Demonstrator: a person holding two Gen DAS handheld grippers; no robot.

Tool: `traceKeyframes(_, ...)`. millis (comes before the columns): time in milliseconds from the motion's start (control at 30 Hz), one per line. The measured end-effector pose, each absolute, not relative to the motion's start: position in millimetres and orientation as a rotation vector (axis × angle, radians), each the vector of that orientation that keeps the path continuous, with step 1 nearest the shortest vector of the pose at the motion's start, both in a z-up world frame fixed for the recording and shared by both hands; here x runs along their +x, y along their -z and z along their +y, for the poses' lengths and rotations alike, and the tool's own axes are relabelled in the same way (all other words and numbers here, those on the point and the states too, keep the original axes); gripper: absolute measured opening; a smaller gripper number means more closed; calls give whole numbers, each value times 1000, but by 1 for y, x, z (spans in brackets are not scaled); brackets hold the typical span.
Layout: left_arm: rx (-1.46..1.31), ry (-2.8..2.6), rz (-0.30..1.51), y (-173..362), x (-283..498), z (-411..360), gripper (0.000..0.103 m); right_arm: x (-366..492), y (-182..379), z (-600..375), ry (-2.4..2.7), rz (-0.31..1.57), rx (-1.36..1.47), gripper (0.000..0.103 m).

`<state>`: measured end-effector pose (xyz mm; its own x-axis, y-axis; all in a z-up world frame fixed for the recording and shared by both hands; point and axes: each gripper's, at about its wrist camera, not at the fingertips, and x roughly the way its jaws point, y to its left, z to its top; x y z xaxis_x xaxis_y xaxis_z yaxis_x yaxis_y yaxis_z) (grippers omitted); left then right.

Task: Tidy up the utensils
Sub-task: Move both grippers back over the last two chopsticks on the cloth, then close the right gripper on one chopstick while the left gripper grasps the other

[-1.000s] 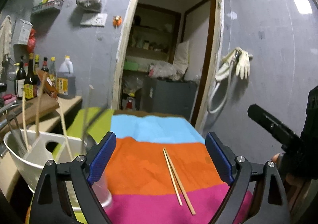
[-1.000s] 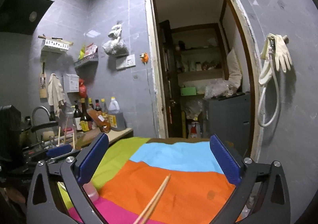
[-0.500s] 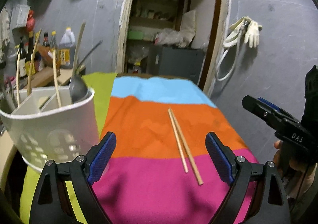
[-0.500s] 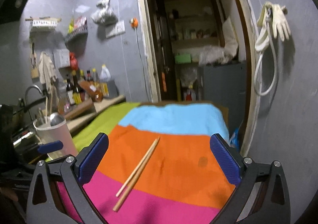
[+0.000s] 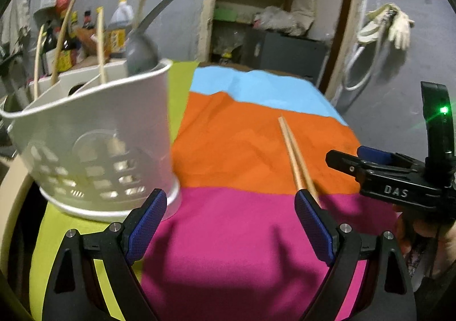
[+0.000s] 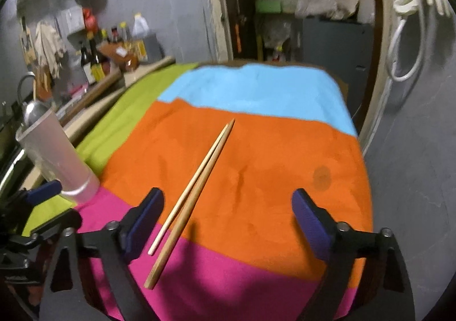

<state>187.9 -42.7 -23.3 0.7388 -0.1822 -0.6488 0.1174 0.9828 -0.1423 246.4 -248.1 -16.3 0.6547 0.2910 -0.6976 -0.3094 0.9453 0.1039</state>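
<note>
My right gripper [image 6: 228,218] hangs over the striped cloth [image 6: 256,167] on the worktop, its jaws spread wide but just drawn in a little, with nothing pinched; the pair of wooden chopsticks [image 6: 196,195] lies flat on the orange and pink bands, slanting from far right to near left, its near ends running just inside my left-hand finger and not touching either pad. My left gripper [image 5: 228,221] is spread too and empty: from its view the same chopsticks [image 5: 293,153] lie ahead and to the right, their near ends passing behind its right finger. The white utensil holder [image 5: 97,150] stands just ahead of its left finger, on the green and pink edge of the cloth, with a metal spoon [image 5: 141,53] and several chopsticks [image 5: 99,44] upright inside (the cut-out pattern on its wall is blurred). The black body of the right gripper [image 5: 399,181] carries the letters "DAS"; the bottle labels on the far counter are too blurred to read.
</note>
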Motion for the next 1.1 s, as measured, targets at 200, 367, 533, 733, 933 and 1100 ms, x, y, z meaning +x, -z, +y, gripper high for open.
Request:
traceKeyframes(200,-144,136,777,32,195,-28,88,260,33,-229,-346,881,-100,69)
traceKeyframes(367,-153,139,792,31,195,-25,88,265,39,-222,-337,912,-151,61)
traceKeyframes(533,-149,158,797,30,195,-27,88,276,42,-224,-336,938,-167,52)
traceKeyframes(733,-127,168,805,30,198,-35,88,301,40,-233,-337,955,-99,26)
traceKeyframes(933,-129,210,815,30,205,-47,87,296,37,-250,-341,949,-67,12)
traceKeyframes(1100,-81,260,826,30,211,-69,87,290,35,-267,-330,945,-68,11)
